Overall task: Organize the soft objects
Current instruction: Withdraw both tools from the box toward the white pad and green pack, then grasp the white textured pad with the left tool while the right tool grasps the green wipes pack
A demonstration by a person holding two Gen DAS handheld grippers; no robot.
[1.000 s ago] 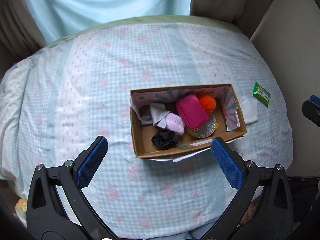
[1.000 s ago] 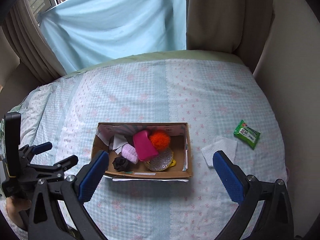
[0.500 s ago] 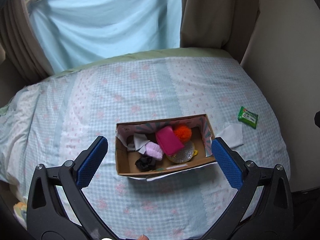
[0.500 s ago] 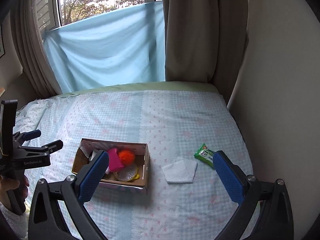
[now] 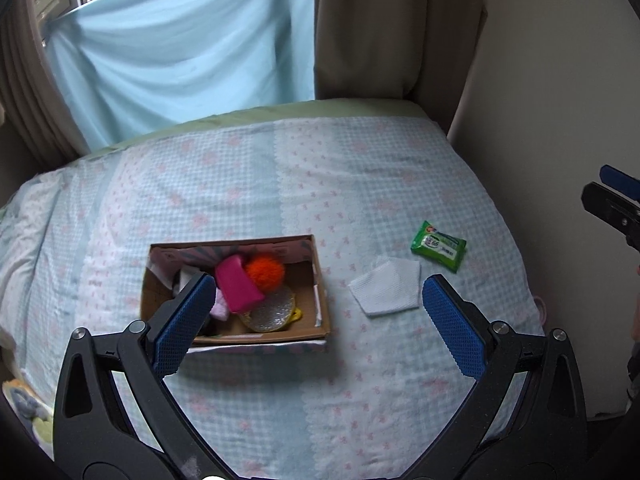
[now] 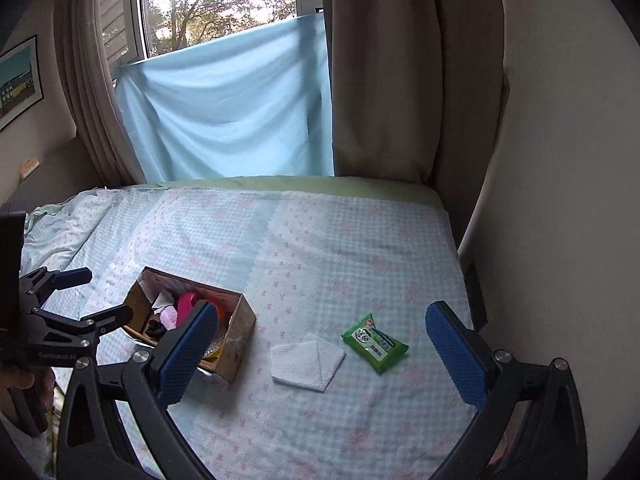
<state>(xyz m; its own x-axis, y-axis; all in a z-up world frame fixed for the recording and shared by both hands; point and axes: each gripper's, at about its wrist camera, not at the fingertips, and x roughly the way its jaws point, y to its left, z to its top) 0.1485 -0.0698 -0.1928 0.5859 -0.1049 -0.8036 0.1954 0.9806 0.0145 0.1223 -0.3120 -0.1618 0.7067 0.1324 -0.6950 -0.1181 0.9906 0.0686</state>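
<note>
A cardboard box (image 5: pixel 320 292) (image 6: pixel 240 328) sits on the bed. It holds a pink pouch (image 5: pixel 238 284), an orange pompom (image 5: pixel 265 271), a shiny round pad (image 5: pixel 272 312) and pale cloths. A folded white cloth (image 5: pixel 388 290) (image 6: pixel 306 362) lies right of the box. A green wipes packet (image 5: pixel 439 245) (image 6: pixel 374 343) lies beyond it. My left gripper (image 5: pixel 316 324) is open and empty above the bed, near the box. My right gripper (image 6: pixel 320 356) is open and empty, above the white cloth.
The bed (image 5: pixel 340 168) has a blue-and-pink checked cover. A wall (image 6: pixel 560 200) runs along its right side. A light blue sheet (image 6: pixel 232 108) and brown curtains (image 6: pixel 380 72) hang behind it.
Both grippers have pulled back and up from the box, so more of the bed and window shows. The left view has shifted right, bringing the white cloth and green packet between its fingers.
</note>
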